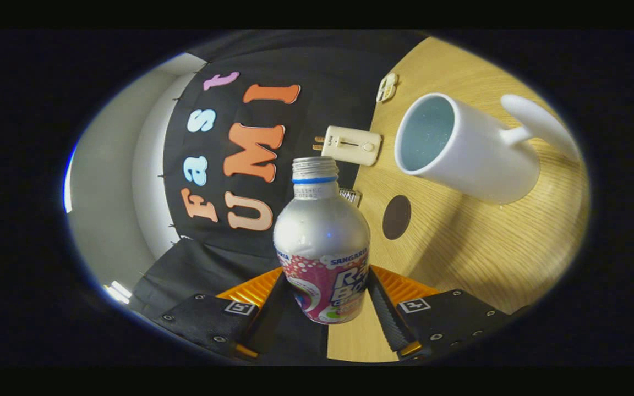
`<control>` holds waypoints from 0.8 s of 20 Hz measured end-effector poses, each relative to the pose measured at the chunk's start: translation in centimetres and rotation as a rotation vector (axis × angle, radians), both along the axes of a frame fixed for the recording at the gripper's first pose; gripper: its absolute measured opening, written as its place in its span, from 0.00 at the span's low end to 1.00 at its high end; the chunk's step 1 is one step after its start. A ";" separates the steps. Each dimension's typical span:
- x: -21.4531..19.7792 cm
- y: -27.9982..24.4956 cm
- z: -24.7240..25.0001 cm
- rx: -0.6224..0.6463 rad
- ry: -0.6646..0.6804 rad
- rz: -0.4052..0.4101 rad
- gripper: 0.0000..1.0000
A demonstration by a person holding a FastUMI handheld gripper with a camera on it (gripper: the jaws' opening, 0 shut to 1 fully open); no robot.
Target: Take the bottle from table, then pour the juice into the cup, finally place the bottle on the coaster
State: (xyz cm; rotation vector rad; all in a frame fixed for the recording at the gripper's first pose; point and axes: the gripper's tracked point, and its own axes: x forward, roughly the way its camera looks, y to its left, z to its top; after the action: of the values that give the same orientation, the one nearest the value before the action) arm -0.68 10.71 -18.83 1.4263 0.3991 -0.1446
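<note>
the gripper (325,308) is rolled hard to one side, so the light wooden table (476,247) with fine straight grain stands almost on edge beyond it and the booth's black cloth wall (317,77) fills the other half of the scene. its two fingers (386,313) are closed against the lower body of a silver metal bottle with a pink and white printed label (322,247), one finger pressing each side of the label, so the bottle is clamped between them and sticks straight out ahead. the bottle is rounded at the shoulder, matte and slightly dimpled, with a blue ring under a bare threaded neck (no cap on it).

past the bottle's mouth and off to one side, well apart from it, sits a white glazed ceramic mug (460,148) with a thick curved handle; its pale interior faces the camera. a small dark brown round coaster (396,216) lies flat on the wood between the bottle's shoulder and the mug, near neither finger. a cream rectangular plastic device with a slider (353,145) lies by the table's edge, just beyond the bottle's neck.
</note>
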 end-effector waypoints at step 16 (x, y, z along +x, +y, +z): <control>-0.2 -1.2 3.2 0.324 -0.082 -0.097 0.79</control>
State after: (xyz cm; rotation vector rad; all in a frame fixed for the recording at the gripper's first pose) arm -0.93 9.49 -15.64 1.7656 0.2946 -0.1023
